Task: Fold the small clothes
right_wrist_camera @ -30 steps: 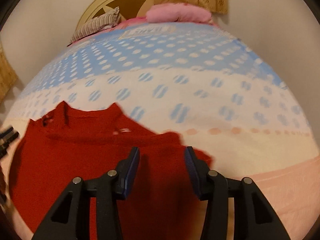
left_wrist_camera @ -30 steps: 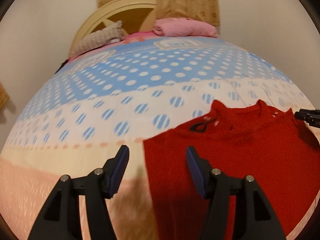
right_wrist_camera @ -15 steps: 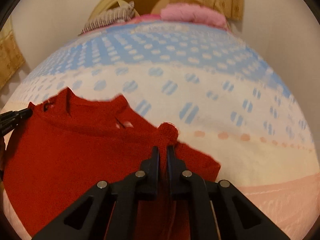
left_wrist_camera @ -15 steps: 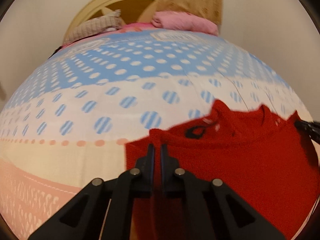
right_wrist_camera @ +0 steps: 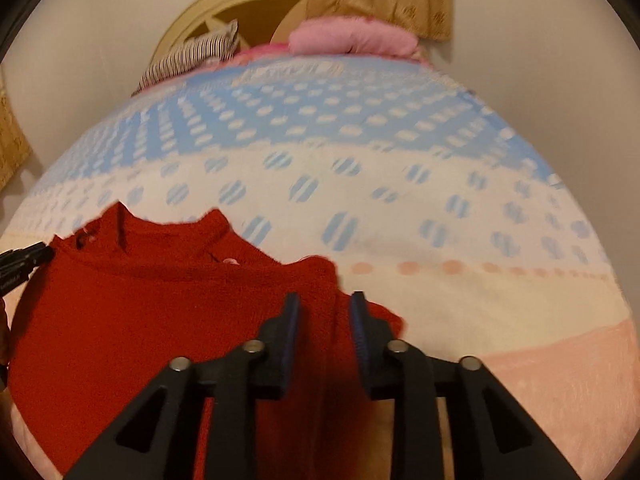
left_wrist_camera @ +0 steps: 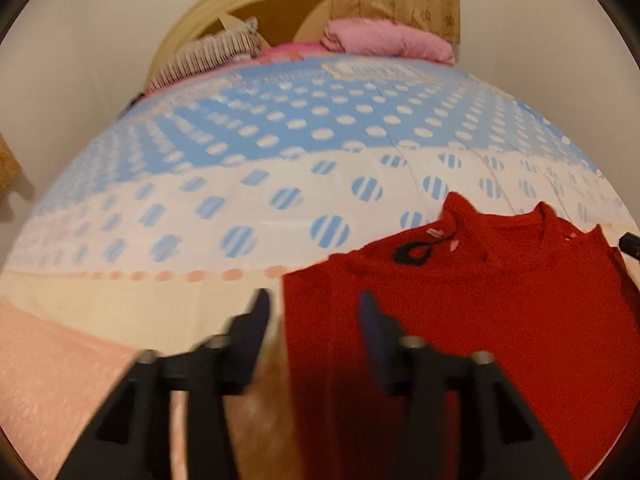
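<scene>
The left gripper [left_wrist_camera: 312, 304] has its fingers apart; the jaws have just been opening, and the left edge of the red garment [left_wrist_camera: 480, 300] lies between them with neither pad pressing on it. To the right, the right gripper [right_wrist_camera: 324, 308] is apart too, though narrower, its jaws also just opened, with the garment's right shoulder fold between the pads and apparently free of them.

The garment lies flat on the near part of the bedspread [left_wrist_camera: 280, 160], collar toward the far side, with a small black mark near the neck. At the far end of the bed sit a striped pillow [left_wrist_camera: 208, 56] and a pink folded blanket [left_wrist_camera: 384, 40].

The step in hand looks like letting go after a pull to square the garment. Next, each gripper probably needs a fresh hold on a side edge, pinching only the top layer, to carry it inward for a fold.
</scene>
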Demonstrator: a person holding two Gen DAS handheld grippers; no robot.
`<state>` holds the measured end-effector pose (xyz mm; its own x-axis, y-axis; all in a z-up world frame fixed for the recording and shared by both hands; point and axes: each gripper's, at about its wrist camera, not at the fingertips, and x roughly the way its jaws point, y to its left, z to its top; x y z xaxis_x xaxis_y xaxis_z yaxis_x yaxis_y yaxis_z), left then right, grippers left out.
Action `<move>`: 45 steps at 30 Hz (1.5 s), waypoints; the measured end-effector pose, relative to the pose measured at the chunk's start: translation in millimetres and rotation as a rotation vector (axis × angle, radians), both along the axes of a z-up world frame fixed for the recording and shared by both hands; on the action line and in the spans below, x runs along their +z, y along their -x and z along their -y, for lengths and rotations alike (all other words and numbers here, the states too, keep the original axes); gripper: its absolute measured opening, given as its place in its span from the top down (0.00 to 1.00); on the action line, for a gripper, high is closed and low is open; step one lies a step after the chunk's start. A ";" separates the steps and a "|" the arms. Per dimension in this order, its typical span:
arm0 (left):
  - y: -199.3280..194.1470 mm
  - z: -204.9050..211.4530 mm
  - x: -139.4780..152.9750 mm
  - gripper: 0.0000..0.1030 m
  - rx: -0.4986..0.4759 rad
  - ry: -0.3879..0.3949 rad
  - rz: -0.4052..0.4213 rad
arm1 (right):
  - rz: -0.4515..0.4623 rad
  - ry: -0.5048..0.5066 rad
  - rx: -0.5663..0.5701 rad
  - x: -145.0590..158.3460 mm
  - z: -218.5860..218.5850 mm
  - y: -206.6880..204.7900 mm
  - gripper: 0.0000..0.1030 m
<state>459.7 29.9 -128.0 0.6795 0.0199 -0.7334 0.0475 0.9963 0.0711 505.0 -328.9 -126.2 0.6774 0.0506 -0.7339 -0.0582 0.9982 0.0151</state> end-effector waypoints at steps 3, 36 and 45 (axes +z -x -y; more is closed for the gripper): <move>40.3 0.2 12.9 0.35 -0.029 0.007 0.054 | 0.025 -0.060 0.053 15.5 -7.0 34.9 0.57; 135.2 -33.4 -34.6 0.00 -0.021 0.012 -0.026 | -0.079 0.089 0.111 -32.4 -88.1 138.4 0.41; 136.2 -35.4 -35.6 0.00 -0.030 0.024 -0.034 | -0.044 0.089 0.241 -21.2 -151.8 150.1 0.41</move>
<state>323.5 65.3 -163.5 0.6543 -0.0182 -0.7560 0.0794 0.9958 0.0447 354.9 -177.1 -147.3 0.6211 0.1406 -0.7710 -0.2958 0.9531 -0.0645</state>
